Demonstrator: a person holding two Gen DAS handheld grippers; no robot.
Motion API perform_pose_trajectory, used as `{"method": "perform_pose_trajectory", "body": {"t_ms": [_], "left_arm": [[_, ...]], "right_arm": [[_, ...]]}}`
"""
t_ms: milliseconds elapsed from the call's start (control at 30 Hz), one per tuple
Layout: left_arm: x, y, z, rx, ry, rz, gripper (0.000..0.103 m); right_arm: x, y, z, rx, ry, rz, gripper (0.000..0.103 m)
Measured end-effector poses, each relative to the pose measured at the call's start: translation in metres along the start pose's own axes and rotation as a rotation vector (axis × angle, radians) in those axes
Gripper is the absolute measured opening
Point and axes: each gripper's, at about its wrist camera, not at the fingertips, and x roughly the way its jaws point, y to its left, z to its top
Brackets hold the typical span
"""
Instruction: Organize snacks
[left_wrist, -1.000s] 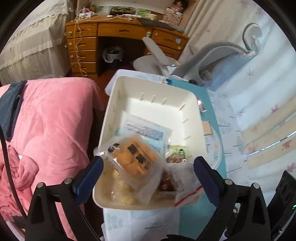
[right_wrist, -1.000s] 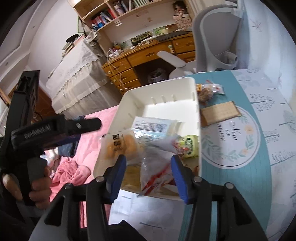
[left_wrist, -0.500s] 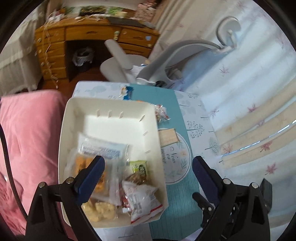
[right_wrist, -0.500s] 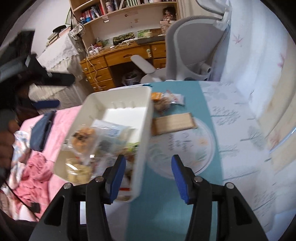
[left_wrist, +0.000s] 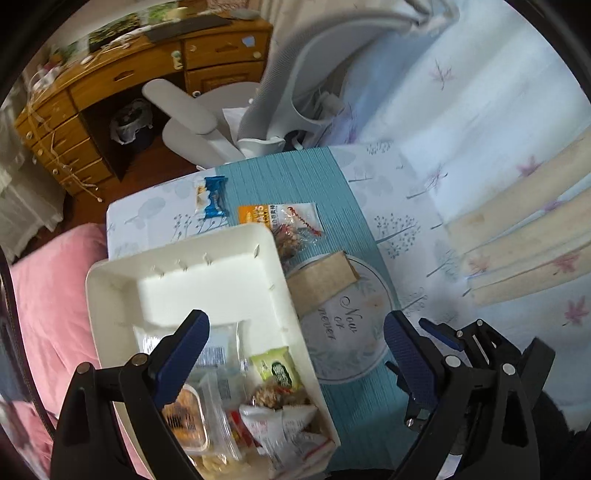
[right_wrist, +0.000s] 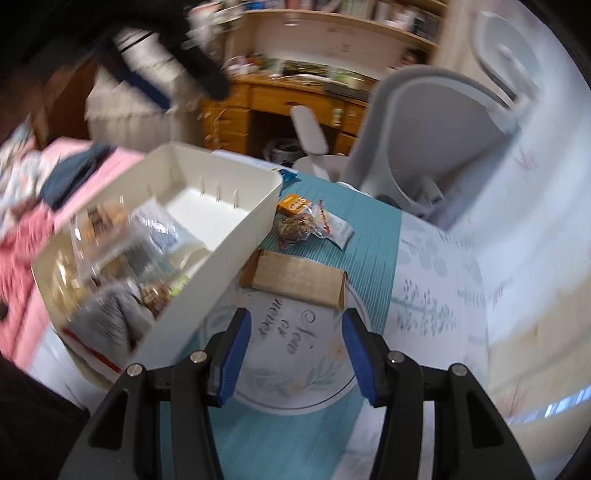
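Snacks: none in either tool — right gripper (right_wrist: 293, 349) jaws spread, empty, over the round print on the teal table mat (right_wrist: 369, 229); left gripper (left_wrist: 295, 354) jaws spread wide, empty, straddling the white bin's (left_wrist: 207, 273) mat-side wall. Just past the right fingers lies a brown cardboard packet (right_wrist: 299, 278), touching the bin. Most packets sit piled in the bin's near end at the table's left edge; clear nut bag (right_wrist: 299, 225) and orange packet (right_wrist: 291, 204) beyond the cardboard, blue wrapper (left_wrist: 214, 197) near the far-left corner.

white bin (left_wrist: 122, 288): 1 | brown packet (left_wrist: 321, 282): 1 | blue snack (left_wrist: 213, 195): 1 | chair (right_wrist: 436, 140): 1
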Motion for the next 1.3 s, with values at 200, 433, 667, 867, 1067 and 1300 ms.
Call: {"method": "perform_pose_trajectory", "body": {"t_ms": [200, 433, 667, 867, 1067, 1300], "left_arm": [[0.043, -0.021, 0.042, 0.071, 0.096, 0.089, 0.095], [0.106, -0.042, 0.074, 0.174, 0.243, 0.196, 0.095], [0.164, -0.058, 0.094, 0.245, 0.360, 0.305, 0.095], [0.202, -0.057, 0.106, 0.256, 0.419, 0.345, 0.095], [0.224, -0.050, 0.106, 0.234, 0.455, 0.360, 0.086], [0.240, -0.048, 0.103, 0.204, 0.480, 0.323, 0.066]], "right_arm": [[0.030, -0.003, 0.001, -0.154, 0.004, 0.084, 0.074], [0.064, -0.002, 0.000, -0.359, -0.023, 0.153, 0.075], [0.098, -0.010, 0.001, -0.411, -0.046, 0.187, 0.075], [0.127, -0.018, 0.002, -0.420, -0.041, 0.226, 0.075], [0.148, -0.020, 0.002, -0.460, -0.026, 0.277, 0.076], [0.163, -0.022, 0.009, -0.472, -0.005, 0.332, 0.078]]}}
